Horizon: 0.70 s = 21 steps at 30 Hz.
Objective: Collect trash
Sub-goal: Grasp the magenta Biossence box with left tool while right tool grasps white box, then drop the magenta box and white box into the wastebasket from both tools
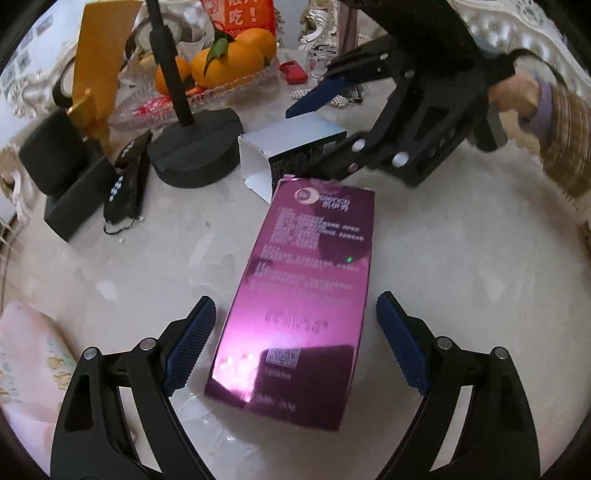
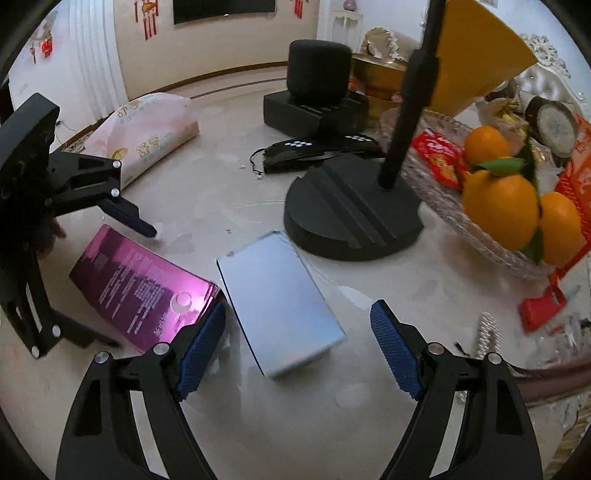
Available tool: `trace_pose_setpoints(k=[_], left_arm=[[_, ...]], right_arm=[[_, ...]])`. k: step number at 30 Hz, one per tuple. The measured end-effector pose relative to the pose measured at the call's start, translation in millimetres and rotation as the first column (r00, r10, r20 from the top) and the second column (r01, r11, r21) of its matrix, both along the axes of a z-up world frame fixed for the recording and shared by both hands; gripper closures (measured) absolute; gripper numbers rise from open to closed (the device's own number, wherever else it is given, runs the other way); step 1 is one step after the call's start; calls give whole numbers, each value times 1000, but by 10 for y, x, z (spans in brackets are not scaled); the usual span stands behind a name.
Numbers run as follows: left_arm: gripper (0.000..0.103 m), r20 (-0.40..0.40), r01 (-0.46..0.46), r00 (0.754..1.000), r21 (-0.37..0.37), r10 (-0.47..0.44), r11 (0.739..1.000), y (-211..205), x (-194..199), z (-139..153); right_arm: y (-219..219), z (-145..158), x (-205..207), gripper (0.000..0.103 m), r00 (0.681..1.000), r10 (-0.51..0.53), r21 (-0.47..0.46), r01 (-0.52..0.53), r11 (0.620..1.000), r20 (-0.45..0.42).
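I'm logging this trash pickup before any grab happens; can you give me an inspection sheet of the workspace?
Surface: pale glossy table, a few crumbs.
Job's things: purple box lying flat; silver box lying flat beside it, its end flap open.
Clutter: black stand base, glass fruit tray with oranges, black speaker, tissue pack, remote.
Grippers: left gripper open, straddling the purple box, pads clear; right gripper open around the silver box, pads not pressing.
Cables: thin black cord at the remote.
Surroundings: wall, red hanging ornaments, sofa.
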<state>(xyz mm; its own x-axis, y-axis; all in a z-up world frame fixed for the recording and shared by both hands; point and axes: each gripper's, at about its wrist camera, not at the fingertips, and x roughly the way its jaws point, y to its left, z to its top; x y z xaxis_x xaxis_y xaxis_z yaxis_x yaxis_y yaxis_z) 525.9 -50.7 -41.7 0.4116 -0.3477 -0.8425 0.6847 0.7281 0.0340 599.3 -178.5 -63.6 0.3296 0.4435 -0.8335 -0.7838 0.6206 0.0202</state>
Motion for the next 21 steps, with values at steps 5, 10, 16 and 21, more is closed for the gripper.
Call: trace_pose_setpoints(k=[5, 10, 16, 21], left_arm=[[42, -36, -20, 999, -28, 19, 999, 46, 9, 49], [43, -22, -103, 994, -17, 103, 995, 76, -100, 88], [43, 22, -201, 979, -75, 203, 977, 169, -538, 488], [43, 89, -257, 960, -101, 266, 961, 232, -1417, 903]], right_arm=[[-50, 32, 8, 59, 991, -52, 102, 65, 993, -119], [-140, 257, -226, 60, 985, -162, 132, 168, 977, -55], [-400, 634, -828, 60, 923, -377, 192, 385, 903, -78], [-299, 897, -1822, 60, 911, -413, 139, 408, 902, 5]])
